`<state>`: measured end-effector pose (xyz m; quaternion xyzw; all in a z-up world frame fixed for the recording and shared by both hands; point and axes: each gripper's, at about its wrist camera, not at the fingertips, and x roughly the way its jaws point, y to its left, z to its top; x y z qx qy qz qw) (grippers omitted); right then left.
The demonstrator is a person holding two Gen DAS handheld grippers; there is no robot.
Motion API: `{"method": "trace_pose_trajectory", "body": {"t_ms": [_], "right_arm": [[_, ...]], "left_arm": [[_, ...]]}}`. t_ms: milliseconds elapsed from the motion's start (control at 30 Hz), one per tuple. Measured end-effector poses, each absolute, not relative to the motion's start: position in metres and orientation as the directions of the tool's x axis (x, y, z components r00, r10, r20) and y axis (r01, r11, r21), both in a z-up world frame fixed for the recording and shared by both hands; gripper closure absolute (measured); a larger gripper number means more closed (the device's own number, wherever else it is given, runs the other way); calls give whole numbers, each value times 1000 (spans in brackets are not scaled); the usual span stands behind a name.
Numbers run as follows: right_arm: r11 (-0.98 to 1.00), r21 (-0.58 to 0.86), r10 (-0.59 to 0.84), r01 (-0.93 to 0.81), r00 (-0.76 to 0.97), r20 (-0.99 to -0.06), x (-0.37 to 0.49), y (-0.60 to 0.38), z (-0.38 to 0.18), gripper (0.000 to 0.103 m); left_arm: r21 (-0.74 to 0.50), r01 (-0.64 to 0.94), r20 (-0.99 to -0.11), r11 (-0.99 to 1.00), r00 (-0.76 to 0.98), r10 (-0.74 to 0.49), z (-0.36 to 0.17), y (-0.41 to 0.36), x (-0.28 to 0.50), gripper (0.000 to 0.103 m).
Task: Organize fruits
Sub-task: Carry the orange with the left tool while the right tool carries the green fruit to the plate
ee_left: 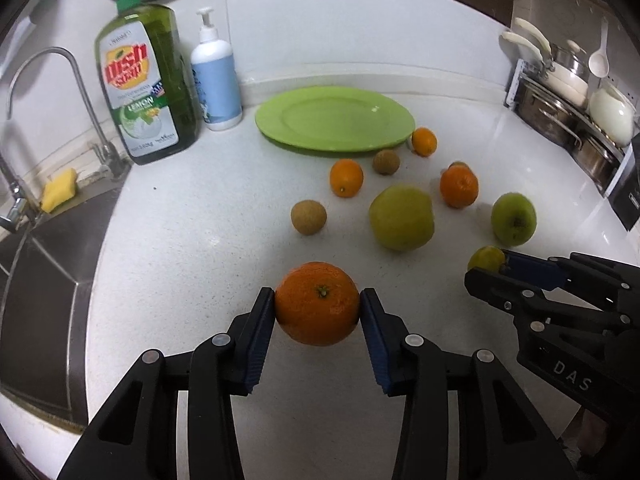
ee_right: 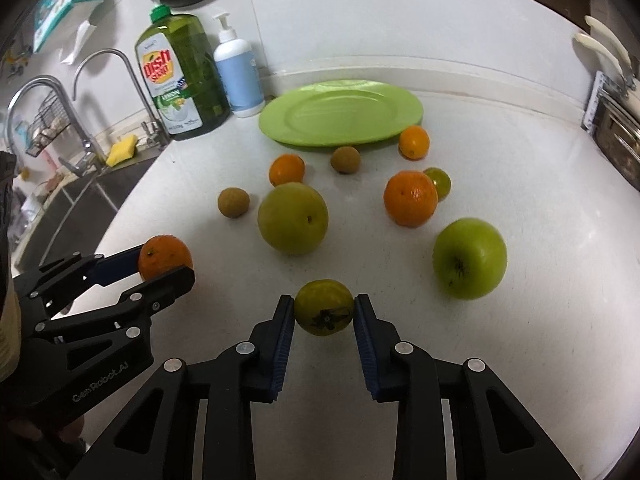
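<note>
- Your right gripper (ee_right: 324,312) has its blue pads pressed on both sides of a small yellow-green fruit (ee_right: 323,304) with a dark dried calyx, down on the white countertop (ee_right: 540,240).
- Your left gripper (ee_right: 166,266), at the lower left, is clamped on a small orange (ee_right: 162,254).
- A green apple (ee_right: 470,258) lies to the right of your held fruit, well apart from it.
- A large yellow-green fruit (ee_right: 293,218) sits beyond it, with a brown longan-like fruit (ee_right: 233,202) to its left.
- A bigger orange (ee_right: 410,199) touches a small greenish citrus (ee_right: 439,183) behind it.
- The green plate (ee_right: 340,114) stands bare near the wall, beside a dish soap bottle (ee_right: 182,80) and a white pump bottle (ee_right: 238,76).
</note>
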<state>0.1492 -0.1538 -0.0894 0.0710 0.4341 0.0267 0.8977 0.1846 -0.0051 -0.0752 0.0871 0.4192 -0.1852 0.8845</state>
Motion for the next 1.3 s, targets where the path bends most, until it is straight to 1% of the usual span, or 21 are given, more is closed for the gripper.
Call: {"method": "trace_pose_trajectory", "body": {"t_ms": [133, 433, 967, 1300], "right_arm": [[988, 153, 135, -28, 641, -756, 146, -159, -80, 72], [985, 142, 170, -98, 689, -705, 141, -168, -54, 71], [981, 156, 185, -112, 756, -627, 156, -184, -22, 72], [984, 148, 168, -97, 775, -609, 189, -194, -9, 71]], "left_arm": [[-5, 365, -756, 931, 608, -242, -64, -9, 178, 60], [13, 337, -707, 941, 669, -229, -36, -20, 168, 60], [10, 335, -651, 942, 718, -249, -3, -38, 177, 60], [10, 329, -626, 944, 739, -251, 10, -46, 211, 60]]}}
